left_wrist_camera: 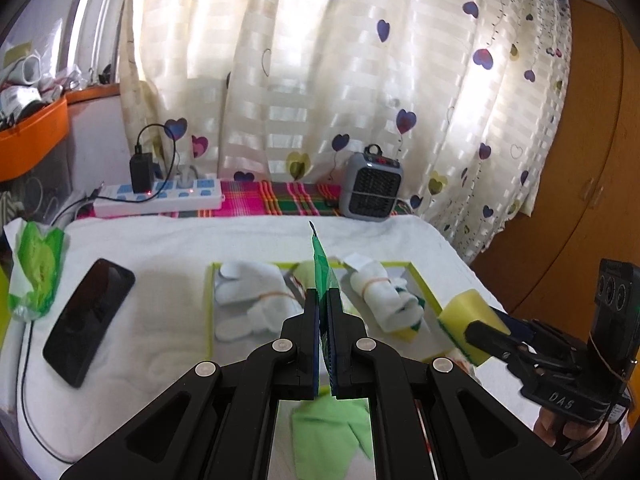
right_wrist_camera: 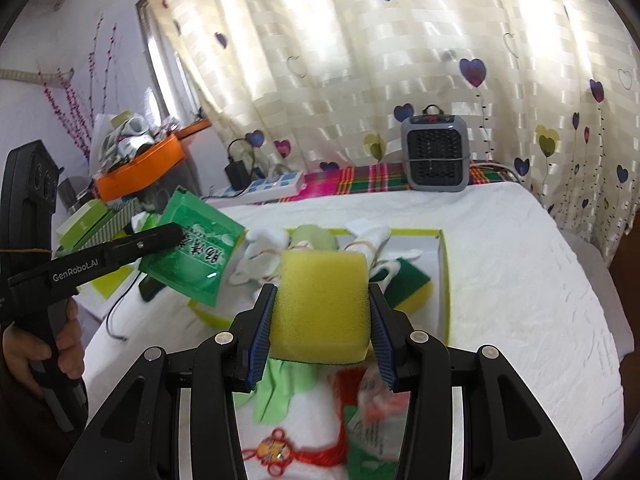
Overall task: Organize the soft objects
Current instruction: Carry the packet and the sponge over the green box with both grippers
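The task is judged to be partly complete: several soft items are already lodged in the tray (left_wrist_camera: 424,286), a shallow box with a yellow-green rim set on the white-covered table (left_wrist_camera: 160,240), while others remain outside it. Within the tray, two white sock rolls bound with rubber bands are seen, one at the left (left_wrist_camera: 248,300) and one at the right (left_wrist_camera: 384,292), together with a pale green item between them, which cannot be identified, and a second sponge (right_wrist_camera: 412,284) with a green scouring face at the right. The left gripper (left_wrist_camera: 325,312) is clamped flat on a thin green packet (left_wrist_camera: 320,264), which is held edge-up above the tray. The right gripper (right_wrist_camera: 320,316) is closed on a yellow sponge (right_wrist_camera: 322,300), the pads pressing its two sides, and it is held in the air in front of the tray. Both held items are judged to be awaiting placement in the tray. Near the front edge of the table, a light green cloth (right_wrist_camera: 280,384), a red knotted ornament (right_wrist_camera: 276,452) and a blurred red-and-white packet (right_wrist_camera: 376,396) are left unsorted. A phone (left_wrist_camera: 88,320) and a green tissue pack (left_wrist_camera: 36,268) lie to the left of the tray.
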Motion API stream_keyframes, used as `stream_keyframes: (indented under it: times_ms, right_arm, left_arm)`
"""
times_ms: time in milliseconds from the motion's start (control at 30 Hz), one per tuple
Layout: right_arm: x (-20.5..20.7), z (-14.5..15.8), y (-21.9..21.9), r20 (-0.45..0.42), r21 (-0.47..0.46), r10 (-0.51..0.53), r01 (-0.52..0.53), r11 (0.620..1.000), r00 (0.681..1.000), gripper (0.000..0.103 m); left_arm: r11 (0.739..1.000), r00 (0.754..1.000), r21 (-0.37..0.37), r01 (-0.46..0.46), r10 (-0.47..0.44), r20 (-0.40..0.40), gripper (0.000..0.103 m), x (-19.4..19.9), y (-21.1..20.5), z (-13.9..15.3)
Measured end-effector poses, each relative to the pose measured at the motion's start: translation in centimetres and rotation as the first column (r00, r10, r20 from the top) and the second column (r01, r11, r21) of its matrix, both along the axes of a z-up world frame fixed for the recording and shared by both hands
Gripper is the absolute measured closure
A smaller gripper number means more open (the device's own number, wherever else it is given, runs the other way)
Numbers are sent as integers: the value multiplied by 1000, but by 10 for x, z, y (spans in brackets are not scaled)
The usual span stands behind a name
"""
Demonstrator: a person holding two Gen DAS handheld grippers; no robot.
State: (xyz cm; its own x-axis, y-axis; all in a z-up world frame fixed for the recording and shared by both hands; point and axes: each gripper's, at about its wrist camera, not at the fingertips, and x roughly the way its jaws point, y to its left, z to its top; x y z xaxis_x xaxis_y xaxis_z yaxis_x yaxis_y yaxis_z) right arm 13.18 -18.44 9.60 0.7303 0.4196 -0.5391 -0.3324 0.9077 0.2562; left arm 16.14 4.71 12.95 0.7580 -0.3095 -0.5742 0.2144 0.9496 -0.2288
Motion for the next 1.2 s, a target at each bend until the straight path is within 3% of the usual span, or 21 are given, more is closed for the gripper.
stream_keyframes:
  times_ms: [400,667,1000,1200]
  right_arm:
    - [28,20,-24,21,75,-80,78,994,997,58]
    - [47,8,-18,-39,119,-65,69,990,997,58]
    - [80,-13,22,-103,82,-3,11,997,995,58]
    - [98,-24,34,-135,36,-29,34,999,990,58]
  left_arm:
    - [999,1000,-37,-21,21,-1,100,41,13,5]
    - [996,998,-81,-31,26,-56,100,64,13,-16]
    - [995,992,-95,-36,24,-125,100,79,12,-46]
    - [996,983,-72,-52,38,-179,100,87,13,-66]
